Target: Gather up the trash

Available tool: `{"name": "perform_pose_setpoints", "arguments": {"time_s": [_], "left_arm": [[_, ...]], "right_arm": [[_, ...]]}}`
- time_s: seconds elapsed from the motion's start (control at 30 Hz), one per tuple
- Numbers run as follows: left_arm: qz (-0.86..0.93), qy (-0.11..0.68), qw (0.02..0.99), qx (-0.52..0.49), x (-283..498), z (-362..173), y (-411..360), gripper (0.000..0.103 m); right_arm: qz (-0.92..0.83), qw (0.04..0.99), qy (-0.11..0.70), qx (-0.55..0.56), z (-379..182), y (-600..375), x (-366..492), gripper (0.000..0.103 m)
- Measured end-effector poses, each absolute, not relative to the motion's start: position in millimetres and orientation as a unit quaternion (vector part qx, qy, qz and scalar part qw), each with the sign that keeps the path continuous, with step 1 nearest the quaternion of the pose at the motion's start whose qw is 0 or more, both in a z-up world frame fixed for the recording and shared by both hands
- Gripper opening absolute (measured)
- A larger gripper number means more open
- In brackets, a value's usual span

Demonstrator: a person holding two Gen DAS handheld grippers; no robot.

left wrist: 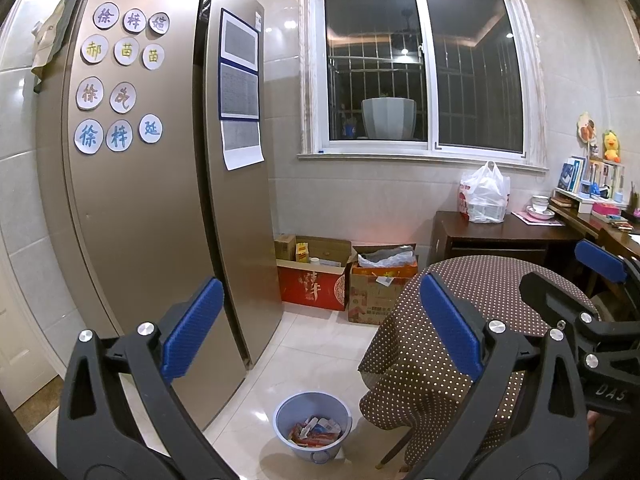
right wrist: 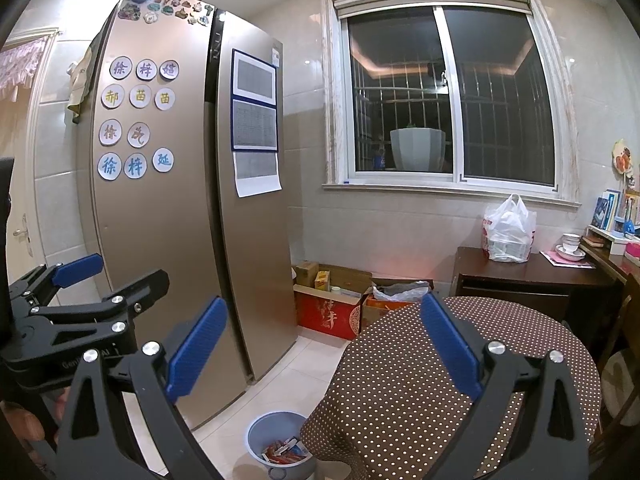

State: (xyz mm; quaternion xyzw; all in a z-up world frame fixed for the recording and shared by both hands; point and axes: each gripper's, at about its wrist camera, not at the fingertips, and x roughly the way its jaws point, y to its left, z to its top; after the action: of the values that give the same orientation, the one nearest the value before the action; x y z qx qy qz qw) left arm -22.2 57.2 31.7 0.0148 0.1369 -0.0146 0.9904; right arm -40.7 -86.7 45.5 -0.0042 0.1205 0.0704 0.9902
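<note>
Framing the bottom of the left wrist view, the left gripper [left wrist: 320, 332] holds its blue-padded fingers spread wide with nothing between them; the lower black arms run off the picture's edge. The right gripper [right wrist: 324, 344] stands just as wide apart and equally empty in its own view. Each tool also shows in the other's camera: the right one at about 3 o'clock in the left view, partly cut by the frame, and the left one at about 9 o'clock in the right view, its tips open.

Just past the fingers, at 6 o'clock on the pale floor tiles, stands a light blue trash bin [left wrist: 312, 426] holding a heap of red and white wrappers [left wrist: 316, 434]; what each piece is cannot be made out. In the right view the bin [right wrist: 280, 446] sits partly hidden behind the edge of the round table, whose brown polka-dot cloth [right wrist: 460, 380] fills the 4 o'clock area.

A tall bronze fridge [left wrist: 152, 200] rises at 10 o'clock, covered in round paper characters and printed sheets too fine to read. Farther back, open cardboard boxes [left wrist: 344, 276] sit against the wall at 12 o'clock, a white plastic bag [left wrist: 485, 196] rests on a dark cabinet at 2 o'clock, and a dark window [left wrist: 420, 68] sits above.
</note>
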Motion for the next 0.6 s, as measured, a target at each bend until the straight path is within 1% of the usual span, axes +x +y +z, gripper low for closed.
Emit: {"name": "perform_pose_setpoints", "arguments": {"time_s": [0.6], "left_arm": [[-0.020,0.158,0.987,0.028,-4.2,27.9,58.1,0.097]], "right_arm": [[0.080,0.986,0.145,0.027,37.1,-96.1,-23.3,0.096]]}}
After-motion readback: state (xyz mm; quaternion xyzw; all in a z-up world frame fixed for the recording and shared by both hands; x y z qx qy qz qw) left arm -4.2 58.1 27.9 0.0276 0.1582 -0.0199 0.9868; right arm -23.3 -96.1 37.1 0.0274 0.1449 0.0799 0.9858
